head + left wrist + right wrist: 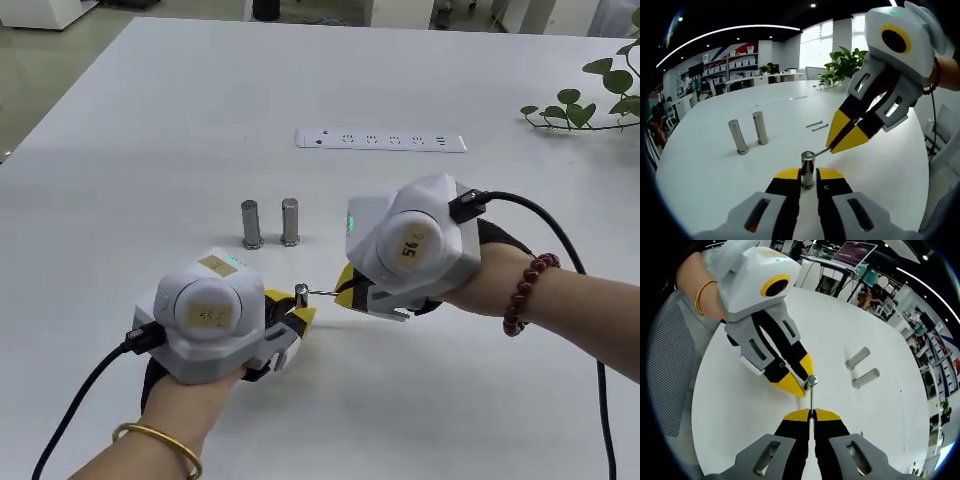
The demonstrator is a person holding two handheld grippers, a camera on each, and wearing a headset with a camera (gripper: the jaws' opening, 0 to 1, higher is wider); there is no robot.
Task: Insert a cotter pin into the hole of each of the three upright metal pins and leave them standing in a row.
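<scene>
My left gripper (pixel 807 174) is shut on a short metal pin (pixel 807 167) that it holds upright on the white table (pixel 180 130). My right gripper (pixel 810 415) is shut on a thin cotter pin (pixel 811 399). The cotter pin lies level, and its tip meets the held metal pin (pixel 812 380) near the top. Whether the tip is inside the hole I cannot tell. In the head view the two grippers face each other tip to tip, left gripper (pixel 300 306) and right gripper (pixel 343 288). Two more metal pins (pixel 251 223) (pixel 290 221) stand side by side just behind them.
Two spare cotter pins (pixel 817 126) lie on the table beyond the right gripper. A white power strip (pixel 380 140) lies farther back. A potted plant's leaves (pixel 590 100) reach in at the far right. Cables trail from both grippers toward me.
</scene>
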